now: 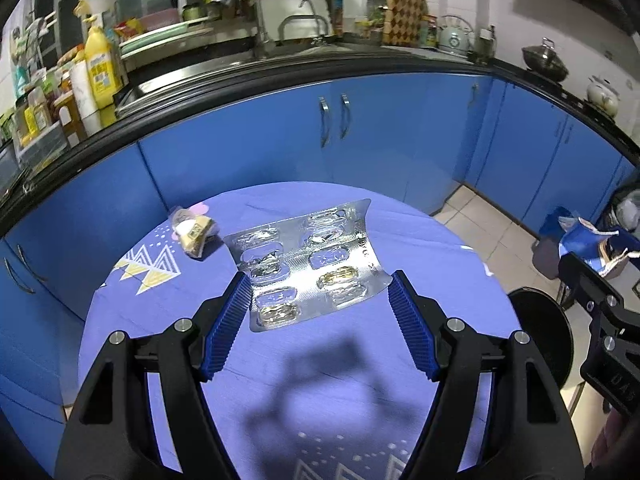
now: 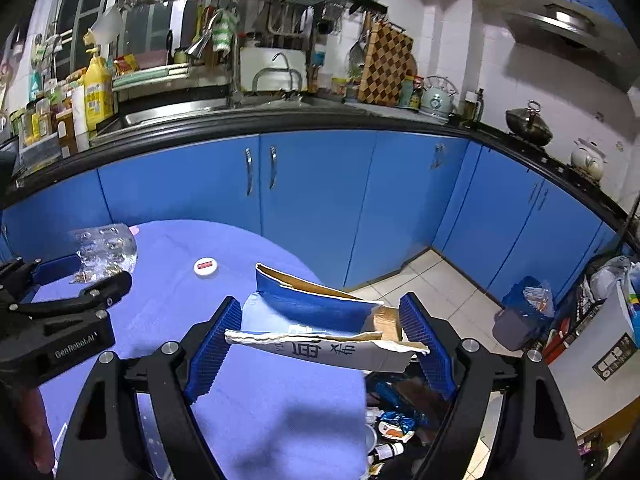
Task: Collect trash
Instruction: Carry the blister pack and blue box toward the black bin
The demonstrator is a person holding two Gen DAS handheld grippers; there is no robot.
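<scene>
Both sets of jaws stand spread and hold nothing. The left gripper [image 1: 318,300] hangs over the round table [image 1: 360,420], its blue pads either side of a silver pill sheet [image 1: 306,258] that lies flat on the purple cloth — framed by the pads, not touched by them as far as I can tell. The right gripper [image 2: 320,344] is at the table's right edge, its pads flanking a torn blue cardboard piece [image 2: 320,320]; the card's ends look very close to the pads, yet I see no squeeze, so I take it as lying free and jutting past the table's edge.

More litter sits on the table: a crumpled yellowish wrapper [image 1: 194,232] at the far left of the pill sheet, and a small white cap [image 2: 206,268] further in from the cardboard. Below the table's right edge a bin of mixed rubbish [image 2: 396,420] shows, right under the cardboard.

My guess at the step: lining up for two pickups. Next, each gripper needs to drop toward the table and close — the flat pill sheet will be the awkward one, wanting a pad slipped under an edge.
</scene>
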